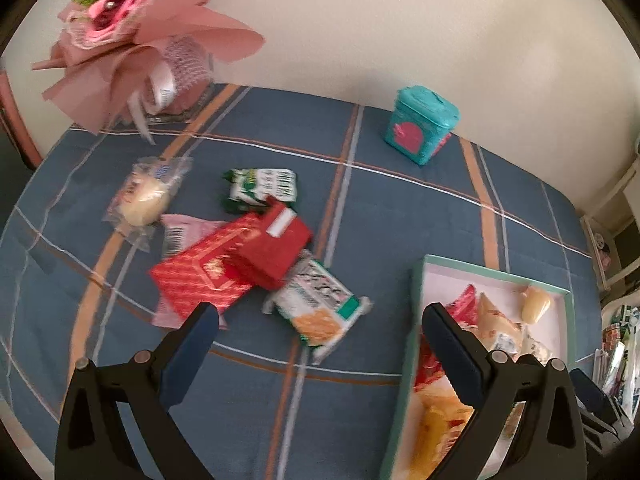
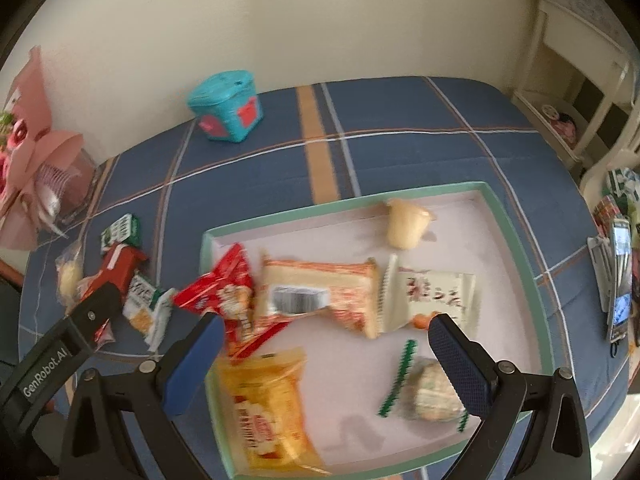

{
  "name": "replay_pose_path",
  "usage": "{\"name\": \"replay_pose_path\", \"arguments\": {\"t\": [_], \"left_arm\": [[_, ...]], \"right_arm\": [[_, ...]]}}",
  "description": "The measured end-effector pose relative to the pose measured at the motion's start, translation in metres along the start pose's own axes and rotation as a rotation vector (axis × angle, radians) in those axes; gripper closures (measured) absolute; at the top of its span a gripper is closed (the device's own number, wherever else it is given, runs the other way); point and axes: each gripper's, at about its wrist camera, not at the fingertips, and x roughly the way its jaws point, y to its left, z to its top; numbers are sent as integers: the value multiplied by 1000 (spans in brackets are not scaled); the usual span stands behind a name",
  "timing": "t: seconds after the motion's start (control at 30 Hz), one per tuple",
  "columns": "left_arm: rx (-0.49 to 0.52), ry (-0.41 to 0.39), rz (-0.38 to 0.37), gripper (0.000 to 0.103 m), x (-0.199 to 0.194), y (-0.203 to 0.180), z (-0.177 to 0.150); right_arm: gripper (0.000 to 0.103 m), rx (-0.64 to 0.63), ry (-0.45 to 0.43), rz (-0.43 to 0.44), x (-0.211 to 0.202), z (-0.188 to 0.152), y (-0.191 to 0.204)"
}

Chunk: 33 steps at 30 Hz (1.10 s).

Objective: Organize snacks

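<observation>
Loose snacks lie on the blue plaid tablecloth point(image 1: 400, 216) in the left wrist view: a red packet point(image 1: 200, 276), a red box point(image 1: 276, 248), a white-orange packet point(image 1: 320, 312), a green-white packet point(image 1: 260, 188), a pink packet point(image 1: 184, 232) and a clear-wrapped bun point(image 1: 144, 200). My left gripper point(image 1: 320, 320) is open and empty above them. A teal-rimmed tray point(image 2: 532, 292) holds several snacks: a yellow packet point(image 2: 268, 404), a red packet point(image 2: 224, 292), a bread packet point(image 2: 320, 292), a white packet point(image 2: 436, 292), a jelly cup point(image 2: 408, 224) and a green-edged packet point(image 2: 428, 392). My right gripper point(image 2: 324, 332) is open and empty above the tray.
A teal tin point(image 1: 424, 124) stands at the back near the wall. A pink bouquet point(image 1: 132, 40) stands at the back left. A phone and clutter point(image 2: 620, 276) lie off the table's right. My left gripper's arm point(image 2: 68, 344) shows in the right wrist view.
</observation>
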Motion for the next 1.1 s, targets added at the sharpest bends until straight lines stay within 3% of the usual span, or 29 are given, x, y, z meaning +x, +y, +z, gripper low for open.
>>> {"name": "replay_pose_path", "arguments": {"t": [0.37, 0.6, 0.8, 1.1], "left_arm": [[-94, -11, 131, 2, -16, 83, 6], [-173, -7, 159, 2, -20, 131, 9], [-198, 25, 145, 2, -8, 140, 12], [-131, 49, 97, 2, 12, 122, 26]], "right_arm": [[0, -78, -3, 35, -4, -10, 58], [0, -133, 10, 113, 3, -20, 100], [0, -174, 22, 168, 15, -23, 128], [0, -162, 38, 189, 33, -20, 139]]}}
